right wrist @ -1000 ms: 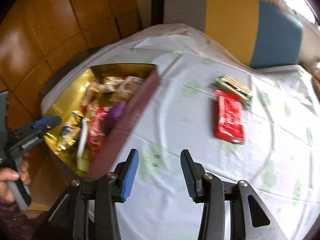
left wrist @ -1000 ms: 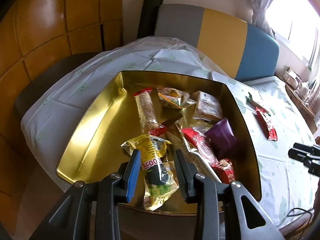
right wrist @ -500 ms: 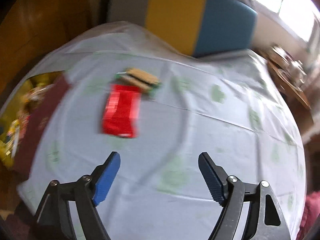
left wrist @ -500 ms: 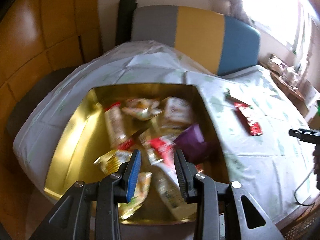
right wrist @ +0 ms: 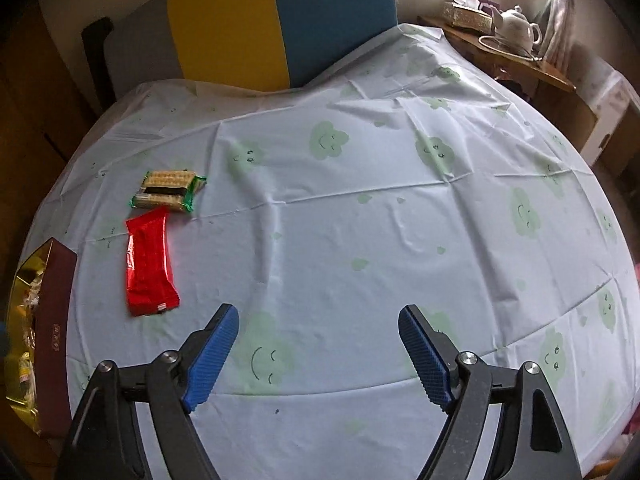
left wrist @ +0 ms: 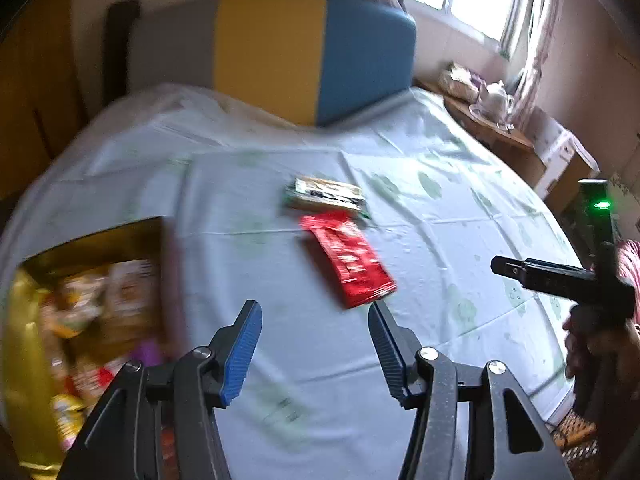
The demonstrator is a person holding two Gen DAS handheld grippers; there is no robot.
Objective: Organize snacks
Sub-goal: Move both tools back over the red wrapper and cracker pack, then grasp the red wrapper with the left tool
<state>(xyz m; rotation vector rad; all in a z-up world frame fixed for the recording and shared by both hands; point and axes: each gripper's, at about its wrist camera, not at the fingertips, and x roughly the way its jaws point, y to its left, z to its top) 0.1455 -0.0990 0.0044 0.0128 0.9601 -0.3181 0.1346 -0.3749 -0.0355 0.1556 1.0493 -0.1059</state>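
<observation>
A red snack packet [left wrist: 347,259] [right wrist: 149,260] lies flat on the pale tablecloth [right wrist: 360,220], with a green-edged biscuit pack [left wrist: 326,194] [right wrist: 170,190] just beyond it. My left gripper [left wrist: 314,344] hovers over the cloth just short of the red packet, its jaws opening and nothing between them. At the left stands a gold tin [left wrist: 20,320] [right wrist: 56,320] holding several wrapped snacks. My right gripper [right wrist: 318,350] stands open over bare cloth, right of the red packet, nothing between its fingers. It also shows at the right edge [left wrist: 556,276] of the left wrist view, held by a hand.
A grey, yellow and blue padded chair back [left wrist: 272,52] rises behind the table. At the far right a wooden side table [right wrist: 516,60] carries a white teapot [right wrist: 518,28] and a box. The tablecloth hangs over the round table's edges.
My left gripper has swung right from above the tin to the cloth near the red packet, and its jaws have widened. My right gripper has moved right, past the packets, and opened wide.
</observation>
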